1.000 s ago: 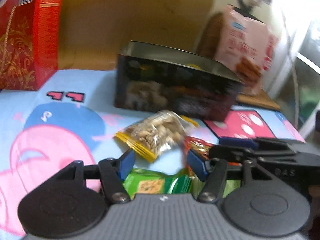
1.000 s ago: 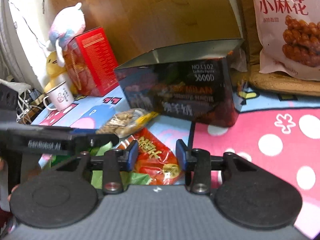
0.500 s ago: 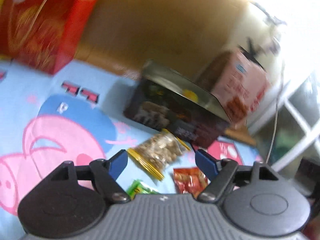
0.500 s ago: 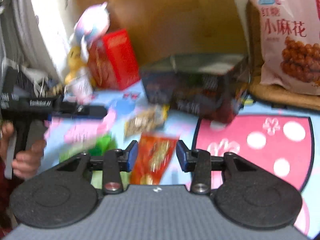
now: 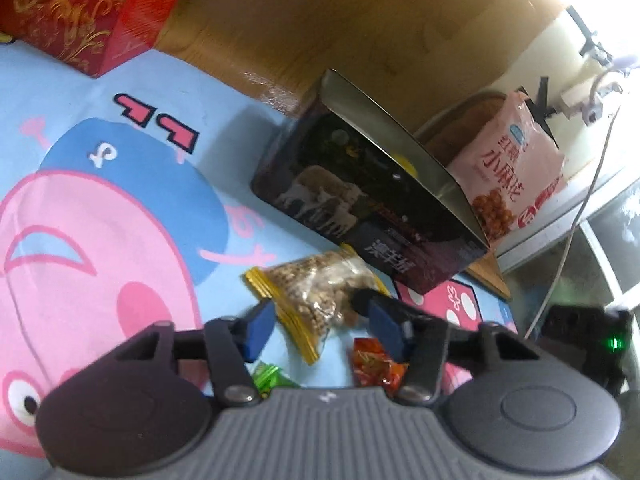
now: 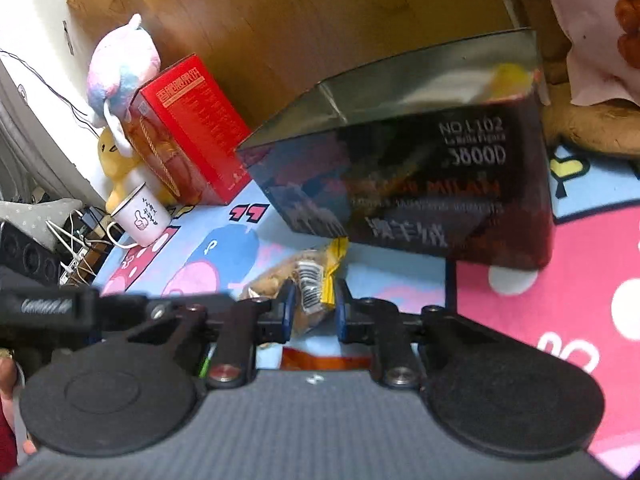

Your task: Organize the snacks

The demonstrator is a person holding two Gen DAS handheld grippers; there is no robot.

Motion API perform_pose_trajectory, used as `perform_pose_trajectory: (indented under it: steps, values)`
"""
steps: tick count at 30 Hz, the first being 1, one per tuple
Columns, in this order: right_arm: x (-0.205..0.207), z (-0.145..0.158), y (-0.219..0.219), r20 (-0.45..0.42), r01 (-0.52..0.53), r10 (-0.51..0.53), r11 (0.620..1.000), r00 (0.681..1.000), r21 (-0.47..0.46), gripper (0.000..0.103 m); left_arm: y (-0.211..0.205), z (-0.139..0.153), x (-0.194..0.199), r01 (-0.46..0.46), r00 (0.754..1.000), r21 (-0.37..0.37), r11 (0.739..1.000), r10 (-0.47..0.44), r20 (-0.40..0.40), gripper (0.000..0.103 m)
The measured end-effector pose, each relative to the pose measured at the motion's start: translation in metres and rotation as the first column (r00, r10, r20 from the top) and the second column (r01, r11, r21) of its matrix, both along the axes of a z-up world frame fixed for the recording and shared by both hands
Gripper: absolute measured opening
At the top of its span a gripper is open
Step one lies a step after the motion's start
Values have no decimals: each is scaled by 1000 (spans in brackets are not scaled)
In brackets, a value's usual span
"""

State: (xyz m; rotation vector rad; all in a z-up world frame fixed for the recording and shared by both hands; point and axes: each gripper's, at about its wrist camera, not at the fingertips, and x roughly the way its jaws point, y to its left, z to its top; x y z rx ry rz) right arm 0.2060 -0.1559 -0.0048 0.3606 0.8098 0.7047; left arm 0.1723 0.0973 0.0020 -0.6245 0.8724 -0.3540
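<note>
Item: peanut packet, clear with yellow sealed ends, lying on the cartoon mat just before the dark open box. My left view shows its long axis running from the lower yellow seam up toward the box. My right view alone shows the barcode end pinched between my right gripper fingers, which have just been closing. Left gripper fingers, also just narrowed, stand spread around the packet's near end.
</note>
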Motion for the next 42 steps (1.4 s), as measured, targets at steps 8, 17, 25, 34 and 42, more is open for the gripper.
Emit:
perform_pose_trajectory:
  steps: [8,17,25,34,42]
  values:
    - [-45,43,-12,181,-26,27,1000,983,-5,15,-4,50,-11,17,988,4,1000,-18,151,48]
    - [-2,86,-16,360,119,-106,993,927,-13,18,-40,92,64,-2,961,116,993,-30,276,52]
    - [-8,69,-53,364,228,-206,974,908,-17,34,-33,76,81,-154,955,263,952,75,286,54]
    - [-32,35,-71,290,222,-198,974,936,-51,33,-41,43,91,-149,979,333,931,92,180,52]
    - [-6,24,-78,237,263,-249,964,939,-29,33,-46,48,66,-129,981,275,953,82,174,56]
